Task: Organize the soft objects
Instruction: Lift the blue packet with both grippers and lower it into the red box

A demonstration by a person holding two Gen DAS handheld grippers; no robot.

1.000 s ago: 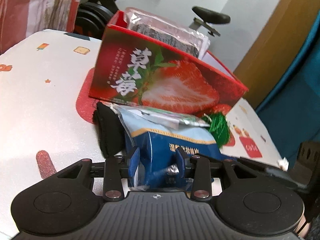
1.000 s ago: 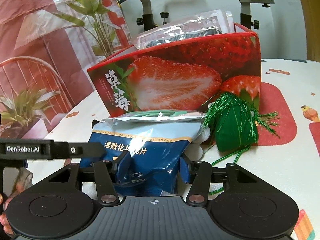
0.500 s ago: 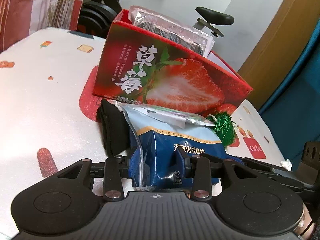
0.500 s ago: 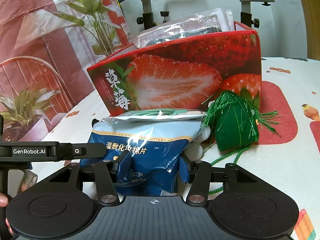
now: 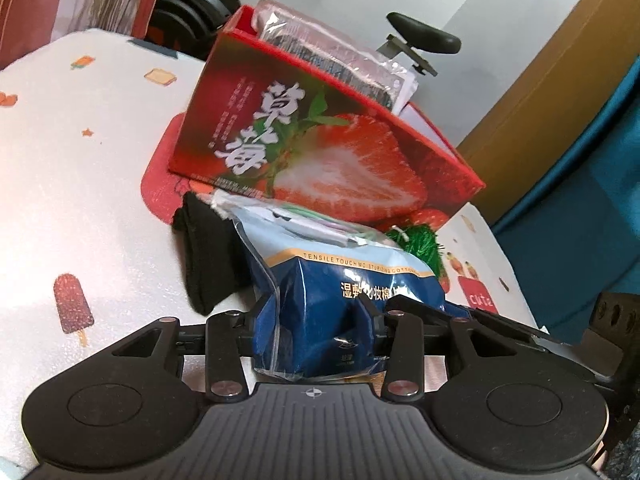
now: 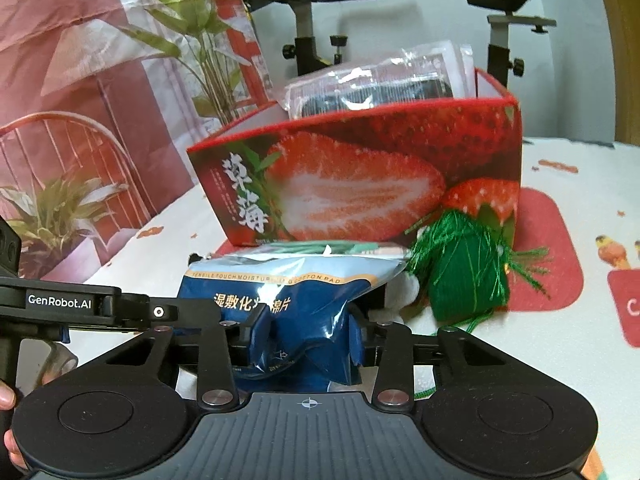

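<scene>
A blue cotton-pad pouch [image 5: 340, 300] [image 6: 296, 304] stands on the table in front of the red strawberry box [image 5: 320, 152] [image 6: 360, 184]. Both grippers hold its lower part. My left gripper [image 5: 314, 312] pinches the pouch while its jaws open slightly. My right gripper [image 6: 306, 320] is closing, and the film crumples between its pads. A green tasselled sachet [image 6: 468, 276] [image 5: 420, 244] lies to the right of the pouch, against the box. A black folded cloth [image 5: 208, 256] lies to its left. A clear packet [image 6: 380, 80] sticks out of the box.
The table carries a white cartoon-print cloth [image 5: 80, 200]. An exercise bike [image 6: 304, 40] stands behind the box, and a plant-print curtain [image 6: 100, 80] hangs at the left. The left gripper's body [image 6: 80, 304] crosses the right wrist view, with a person's fingers [image 6: 6, 400] at the edge.
The right jaws have narrowed and crumpled the pouch's lower part. In the left wrist view the pouch now stands taller and wider between the fingers. The box and sachet have not moved.
</scene>
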